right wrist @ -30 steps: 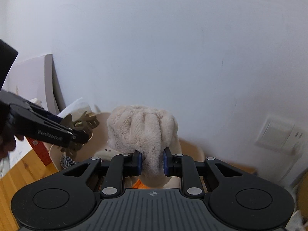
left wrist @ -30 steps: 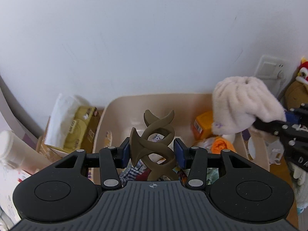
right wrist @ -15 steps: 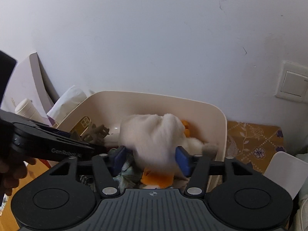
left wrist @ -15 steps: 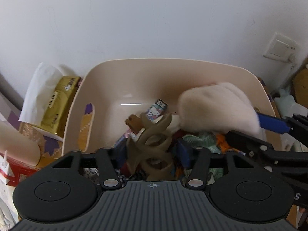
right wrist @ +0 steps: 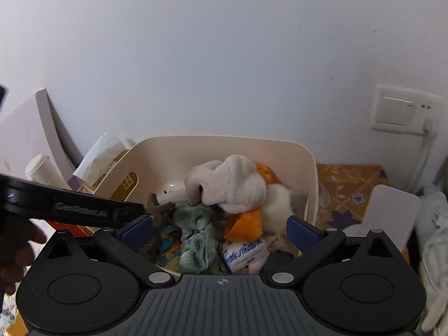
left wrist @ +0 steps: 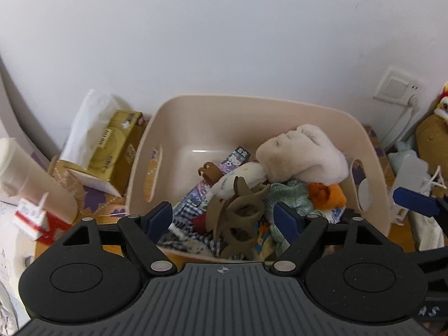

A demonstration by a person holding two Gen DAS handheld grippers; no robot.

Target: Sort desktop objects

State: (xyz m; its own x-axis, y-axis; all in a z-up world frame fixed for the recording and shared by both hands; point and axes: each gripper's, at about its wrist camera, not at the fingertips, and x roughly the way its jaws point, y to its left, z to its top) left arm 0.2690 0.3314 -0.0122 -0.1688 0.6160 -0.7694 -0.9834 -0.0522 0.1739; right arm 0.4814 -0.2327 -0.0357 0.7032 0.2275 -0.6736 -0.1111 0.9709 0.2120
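Observation:
A beige plastic bin against the wall holds a heap of small things. The brown twisted hair claw lies on the heap between the pads of my left gripper, whose jaws are opening and stand clear of it. The white fluffy plush rests on top of the heap at the back right. My right gripper hovers over the bin with its jaws opening wide and no pad touching anything. One of its blue pads shows at the right edge of the left wrist view.
The bin also holds a green checked cloth, an orange plush and a tissue pack. A gold tissue box and white bottle stand left. A wall socket is at the right. A hand holds the left gripper.
Both grippers came down over the bin and opened. The hair claw left the left pads and lies in the bin; the white plush left the right pads and rests on the heap.

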